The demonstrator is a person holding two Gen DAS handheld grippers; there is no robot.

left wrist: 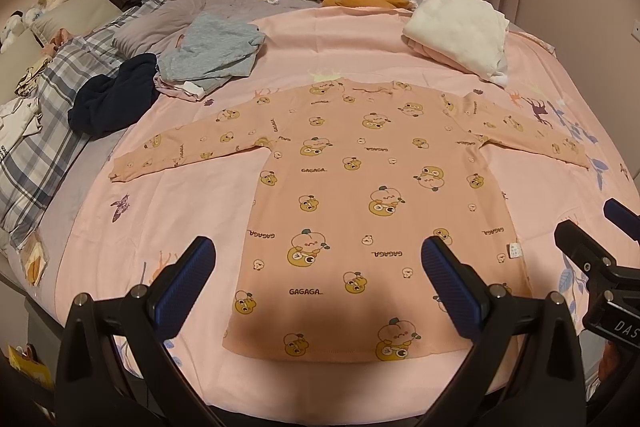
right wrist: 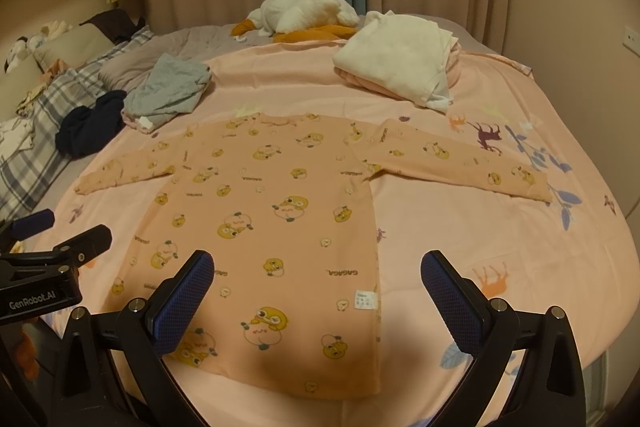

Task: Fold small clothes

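A small peach long-sleeved cotton shirt printed with yellow cartoon ducks (left wrist: 360,195) lay flat and face-up on the pink animal-print bedsheet (left wrist: 168,211), both sleeves spread wide, hem nearest the cameras, with a folded cream garment stack (left wrist: 456,35) and a rumpled grey garment (left wrist: 212,51) well beyond it. The left gripper (left wrist: 318,267) and right gripper (right wrist: 318,275) both hovered above the hem end with jaws spread wide, holding nothing. Judged thin, light and limp, likely to sag and wrinkle when lifted, so best pinched at a sleeve cuff or shoulder seam edge, one layer clear of the sheet.
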